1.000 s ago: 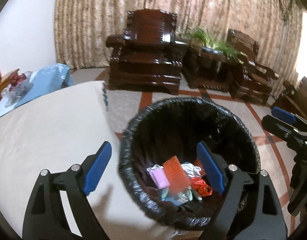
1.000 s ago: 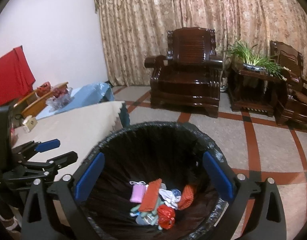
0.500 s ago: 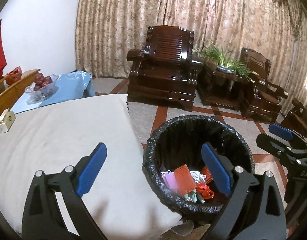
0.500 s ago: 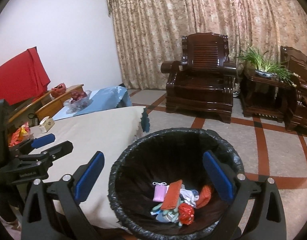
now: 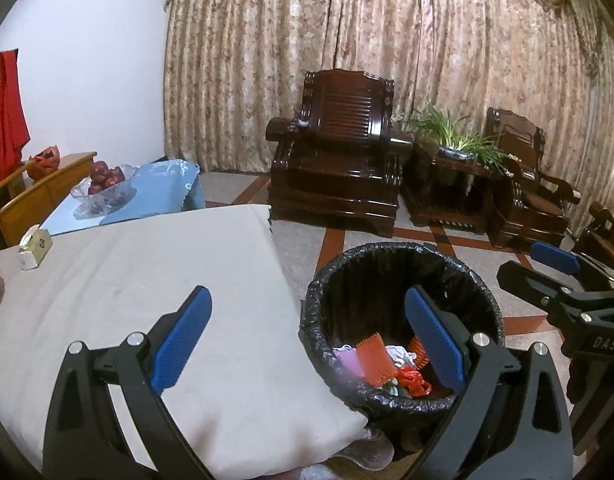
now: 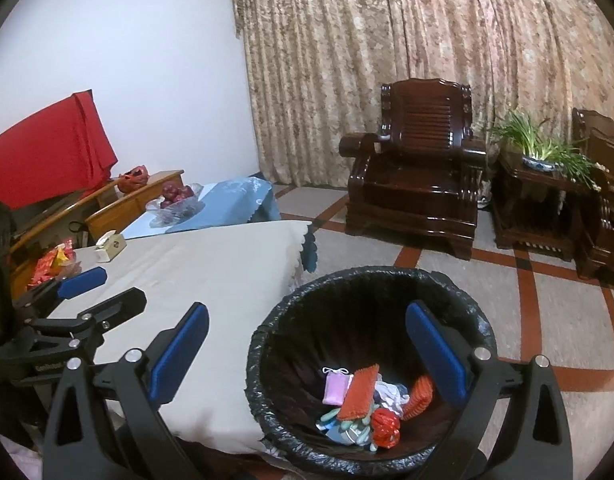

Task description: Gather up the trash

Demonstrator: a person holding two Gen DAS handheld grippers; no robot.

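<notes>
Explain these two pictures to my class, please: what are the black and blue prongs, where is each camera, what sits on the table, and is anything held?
No robot here: a person holds a two-finger tool in each hand, with a camera on each looking along its fingers. One picture is from the left gripper, the other from the right gripper. Both stand open and hold nothing. Below is a bin lined with a black bag, with wrappers inside. Beside it, the cloth-covered table carries a small box at its far edge.
</notes>
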